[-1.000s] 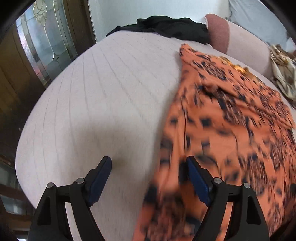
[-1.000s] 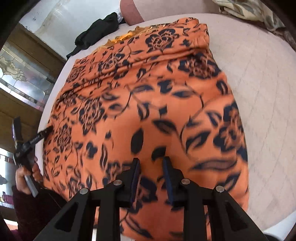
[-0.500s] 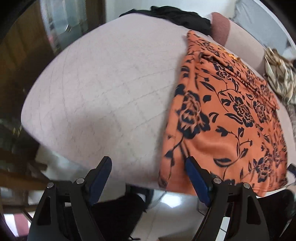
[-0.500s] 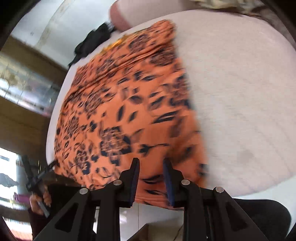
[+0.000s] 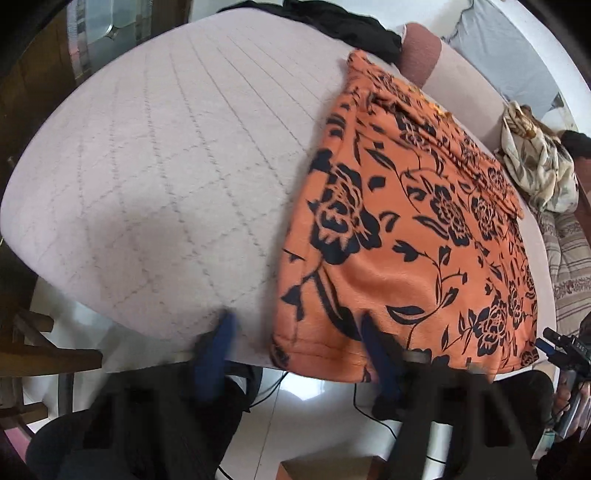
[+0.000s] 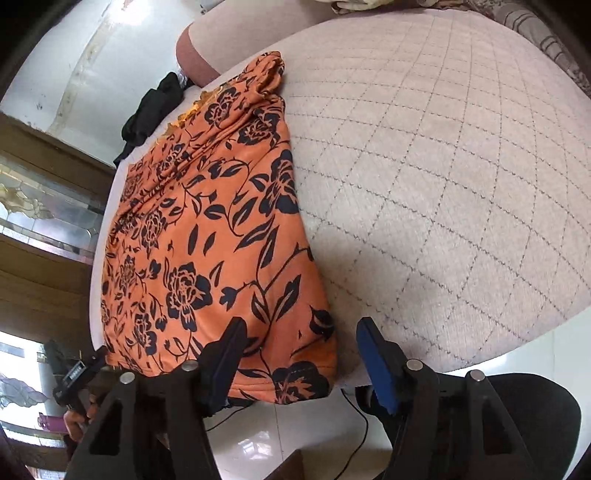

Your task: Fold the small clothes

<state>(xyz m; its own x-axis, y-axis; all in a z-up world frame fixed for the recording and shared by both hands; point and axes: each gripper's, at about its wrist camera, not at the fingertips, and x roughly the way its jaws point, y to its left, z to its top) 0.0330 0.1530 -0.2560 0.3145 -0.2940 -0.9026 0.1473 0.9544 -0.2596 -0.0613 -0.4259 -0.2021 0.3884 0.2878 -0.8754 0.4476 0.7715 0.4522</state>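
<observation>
On my left wrist view the left gripper (image 5: 297, 343) points steeply down over the near edge of the quilted mattress (image 5: 177, 177). Its jaws are closing, blurred by that motion, and they straddle the near left corner of the orange floral garment (image 5: 399, 236); I can see the pads are not pressing on the cloth. The left finger sits over bare quilting, the right finger over the hem.

The garment lies flat on the right half of this view, its hem hanging just over the mattress edge, its far end gathered near a pink bolster (image 5: 421, 51). A black garment (image 5: 351, 29) is heaped at the far edge, well apart from my fingers. To the right, a cream patterned cloth (image 5: 535, 166) sits beyond the orange piece. At the far right edge I catch the other tool in the person's hand (image 5: 570, 398).

On the right wrist view the right gripper (image 6: 301, 354) also tilts steeply down, jaws opening and standing fairly wide. The near right corner of the garment lies between them, the left finger over the cloth, the right finger over bare mattress; neither pad is clamped.

Open quilted surface spreads wide to the left of the garment in the left view and to the right in the right view. Below the mattress edge I see white floor tiles (image 6: 258, 446) and a thin black cable (image 6: 354, 428).
</observation>
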